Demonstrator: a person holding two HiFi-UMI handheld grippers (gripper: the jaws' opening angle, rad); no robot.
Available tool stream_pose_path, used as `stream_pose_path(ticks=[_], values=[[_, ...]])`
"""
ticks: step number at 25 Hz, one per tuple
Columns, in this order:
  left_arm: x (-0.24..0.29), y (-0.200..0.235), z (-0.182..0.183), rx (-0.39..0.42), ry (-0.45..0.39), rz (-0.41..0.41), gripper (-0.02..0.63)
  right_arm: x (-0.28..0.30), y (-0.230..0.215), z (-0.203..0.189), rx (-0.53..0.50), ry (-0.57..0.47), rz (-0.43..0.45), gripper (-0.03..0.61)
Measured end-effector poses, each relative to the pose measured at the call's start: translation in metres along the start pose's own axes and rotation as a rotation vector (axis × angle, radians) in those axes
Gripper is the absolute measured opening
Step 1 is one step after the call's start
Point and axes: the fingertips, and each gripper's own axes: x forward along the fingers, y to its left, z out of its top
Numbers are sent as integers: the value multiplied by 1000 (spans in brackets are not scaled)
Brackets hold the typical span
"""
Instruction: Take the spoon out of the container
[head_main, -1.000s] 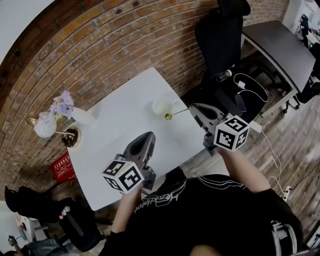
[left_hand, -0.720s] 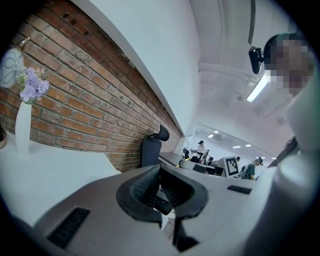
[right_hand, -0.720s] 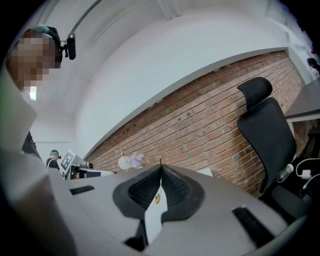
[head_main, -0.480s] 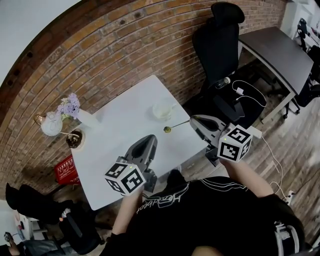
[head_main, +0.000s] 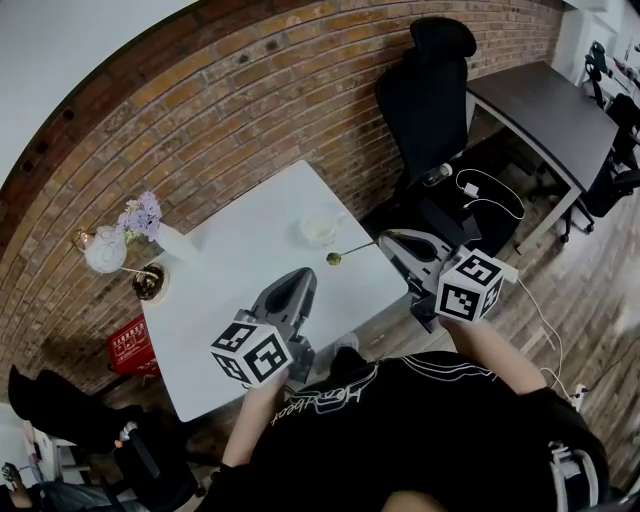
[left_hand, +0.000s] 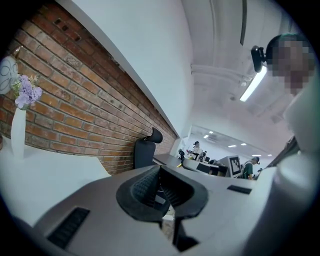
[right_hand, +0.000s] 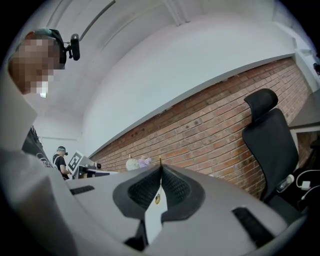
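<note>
A pale round container (head_main: 322, 228) stands on the white table (head_main: 240, 250) near its far right edge. The gold spoon (head_main: 345, 253) hangs just outside the container, its bowl low over the table and its handle running right into my right gripper (head_main: 385, 238), which is shut on the handle's end. In the right gripper view the spoon (right_hand: 157, 199) shows between the closed pads of the right gripper (right_hand: 160, 167). My left gripper (head_main: 303, 272) rests over the table's near side, jaws together and holding nothing; the left gripper view shows the left gripper (left_hand: 160, 170) the same way.
A slim vase of lilac flowers (head_main: 150, 215), a white round pot (head_main: 105, 250) and a small dark dish (head_main: 148, 282) sit at the table's left end. A black office chair (head_main: 430, 90) and a dark desk (head_main: 545, 110) stand to the right, and a red crate (head_main: 130, 342) is on the floor.
The spoon's bowl has drawn away from the container toward the near side, carried by the right gripper. The left gripper has stayed where it was.
</note>
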Motion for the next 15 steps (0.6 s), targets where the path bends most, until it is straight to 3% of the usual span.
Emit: stream_pose_path(ticks=[15], values=[[-1, -3, -6, -10, -14, -3, 6, -7, -1, -5, 12, -12, -6, 0]])
